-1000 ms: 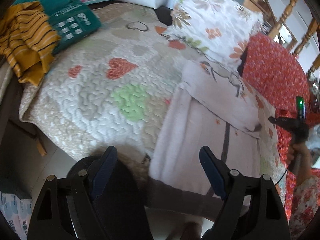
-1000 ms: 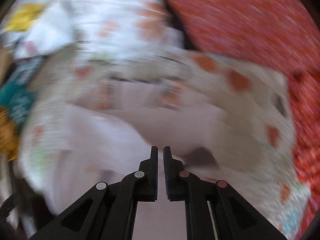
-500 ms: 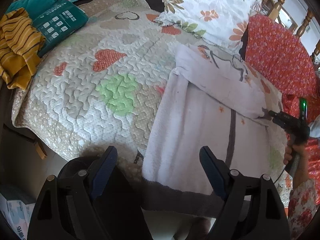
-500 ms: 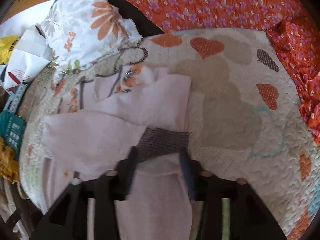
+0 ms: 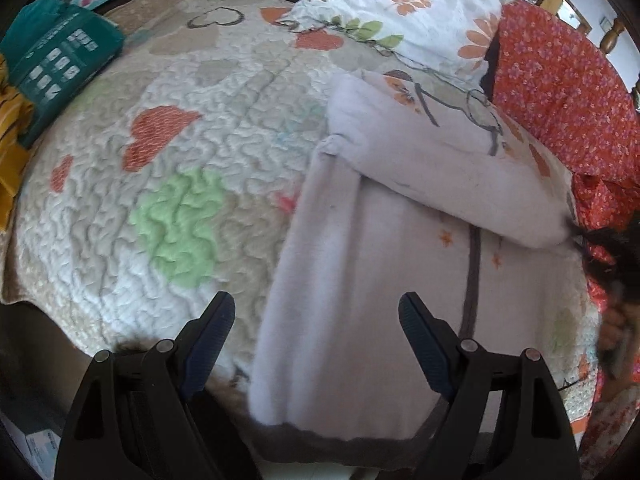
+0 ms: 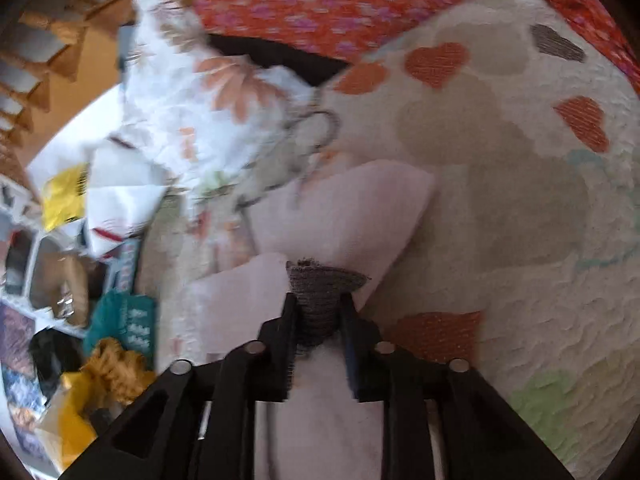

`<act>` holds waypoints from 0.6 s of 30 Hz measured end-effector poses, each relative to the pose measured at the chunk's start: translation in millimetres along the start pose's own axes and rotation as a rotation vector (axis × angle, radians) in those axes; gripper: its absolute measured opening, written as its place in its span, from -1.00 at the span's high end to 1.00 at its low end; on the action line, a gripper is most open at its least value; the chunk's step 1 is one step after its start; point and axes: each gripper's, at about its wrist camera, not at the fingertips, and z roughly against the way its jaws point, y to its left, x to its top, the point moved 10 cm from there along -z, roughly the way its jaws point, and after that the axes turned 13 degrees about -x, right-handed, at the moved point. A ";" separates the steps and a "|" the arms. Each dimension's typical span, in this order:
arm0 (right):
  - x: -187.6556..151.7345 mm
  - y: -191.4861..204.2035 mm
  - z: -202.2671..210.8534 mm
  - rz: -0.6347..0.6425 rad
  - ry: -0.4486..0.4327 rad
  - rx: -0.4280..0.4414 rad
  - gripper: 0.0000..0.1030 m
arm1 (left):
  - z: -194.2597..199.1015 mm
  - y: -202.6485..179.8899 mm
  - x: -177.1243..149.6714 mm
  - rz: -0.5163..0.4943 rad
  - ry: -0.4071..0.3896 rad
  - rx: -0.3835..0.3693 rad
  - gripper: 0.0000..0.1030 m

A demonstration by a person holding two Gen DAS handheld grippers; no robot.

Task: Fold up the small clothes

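One pale garment (image 5: 400, 280), one quilt (image 5: 180, 160), one floral pillow (image 5: 400, 8), two hand-held grippers (image 5: 316, 320).

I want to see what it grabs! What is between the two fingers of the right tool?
The right wrist view shows the grey knit cuff of the pale pink garment between the closing fingers of the right tool.

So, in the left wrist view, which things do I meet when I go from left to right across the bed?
Yellow striped cloth → teal package → green heart patch on the quilt → pale pink garment → red floral fabric.
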 end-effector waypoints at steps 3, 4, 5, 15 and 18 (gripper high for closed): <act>-9.2 -53.7 -17.4 0.000 -0.034 -0.324 0.26 | 0.1 -8.3 -6.5 -0.039 0.015 -0.015 -0.62; -12.3 -56.6 -14.5 -0.011 -0.049 -0.324 0.26 | 2.8 -9.0 -8.7 -0.052 0.010 -0.013 -0.62; -15.6 -56.4 -9.4 -0.029 -0.067 -0.305 0.26 | 7.4 -6.7 -10.9 -0.061 -0.003 -0.001 -0.62; -54.3 50.1 15.9 0.185 -0.176 -0.168 0.26 | 43.8 16.4 -20.6 -0.028 -0.071 0.034 -0.62; -67.4 68.2 1.9 0.235 -0.156 -0.195 0.26 | 61.6 16.0 -23.9 -0.056 -0.105 0.062 -0.62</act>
